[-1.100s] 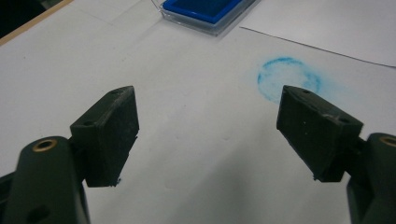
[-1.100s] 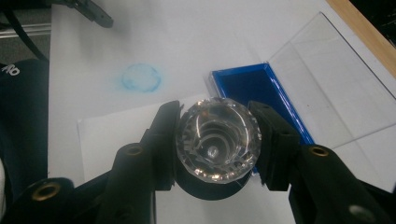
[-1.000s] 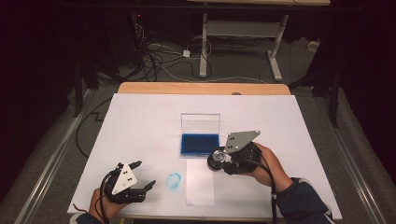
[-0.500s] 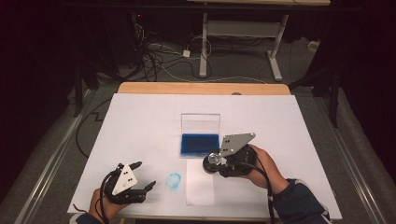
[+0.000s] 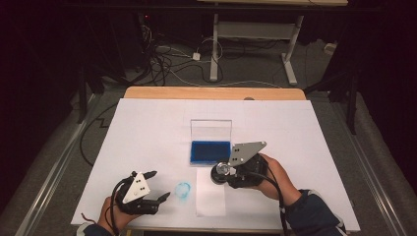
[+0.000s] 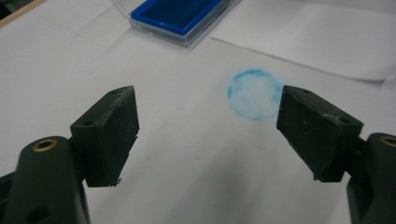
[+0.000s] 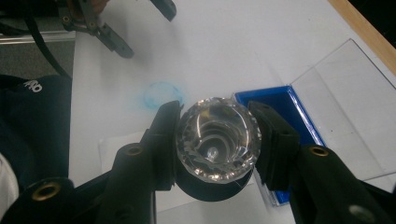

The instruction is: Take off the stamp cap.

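Observation:
My right gripper (image 5: 223, 174) is shut on a clear faceted glass piece (image 5: 221, 170) with a dark base. It holds the piece over a white paper sheet (image 5: 210, 199), just in front of an open blue ink pad (image 5: 210, 151). In the right gripper view the glass piece (image 7: 217, 140) sits between both jaws, its mouth facing the camera, beside the ink pad (image 7: 285, 112). A blue ink ring (image 5: 183, 189) marks the table cover. My left gripper (image 5: 160, 185) rests open near the front left, with nothing between its jaws. In the left gripper view the ink ring (image 6: 254, 94) lies just ahead of the left gripper (image 6: 208, 135).
The pad's clear lid (image 5: 211, 130) stands up behind it. White covering (image 5: 147, 128) spreads over the table, with a wooden edge (image 5: 211, 93) at the far side. Cables and a metal frame lie on the floor beyond. A dark sleeve (image 7: 32, 126) shows at the left of the right gripper view.
The right gripper with the glass piece has drifted slightly left and toward the near edge. The left gripper has stayed put.

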Tool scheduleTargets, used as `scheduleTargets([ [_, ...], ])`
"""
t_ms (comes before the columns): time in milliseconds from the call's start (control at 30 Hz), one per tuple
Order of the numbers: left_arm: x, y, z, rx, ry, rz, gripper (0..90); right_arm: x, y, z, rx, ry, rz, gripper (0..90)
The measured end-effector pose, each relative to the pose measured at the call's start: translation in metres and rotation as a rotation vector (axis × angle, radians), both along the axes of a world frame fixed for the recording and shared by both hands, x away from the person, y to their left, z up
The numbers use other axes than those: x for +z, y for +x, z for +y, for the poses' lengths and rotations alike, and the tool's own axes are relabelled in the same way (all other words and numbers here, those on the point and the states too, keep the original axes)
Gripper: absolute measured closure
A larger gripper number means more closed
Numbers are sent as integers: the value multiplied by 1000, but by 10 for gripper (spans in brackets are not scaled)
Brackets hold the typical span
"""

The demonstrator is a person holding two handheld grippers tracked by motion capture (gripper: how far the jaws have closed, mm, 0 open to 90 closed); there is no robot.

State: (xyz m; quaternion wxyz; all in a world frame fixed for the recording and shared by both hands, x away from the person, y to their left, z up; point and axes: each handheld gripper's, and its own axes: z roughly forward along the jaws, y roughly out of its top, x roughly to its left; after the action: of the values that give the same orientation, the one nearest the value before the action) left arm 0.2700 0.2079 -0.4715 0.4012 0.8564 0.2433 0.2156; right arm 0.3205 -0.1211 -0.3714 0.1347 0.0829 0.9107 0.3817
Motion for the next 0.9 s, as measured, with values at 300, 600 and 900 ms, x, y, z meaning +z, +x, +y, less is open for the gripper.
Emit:
scheduleTargets([
  [300, 7, 14, -48, -167, -53, 18, 159, 4, 0, 8, 10, 29, -1, 564],
  [600, 10, 29, -90, -241, -104, 64, 146, 4, -5, 25, 55, 38, 7, 563],
  [900, 13, 28, -97, -261, -106, 51, 203, 0, -7, 34, 83, 32, 22, 563],
])
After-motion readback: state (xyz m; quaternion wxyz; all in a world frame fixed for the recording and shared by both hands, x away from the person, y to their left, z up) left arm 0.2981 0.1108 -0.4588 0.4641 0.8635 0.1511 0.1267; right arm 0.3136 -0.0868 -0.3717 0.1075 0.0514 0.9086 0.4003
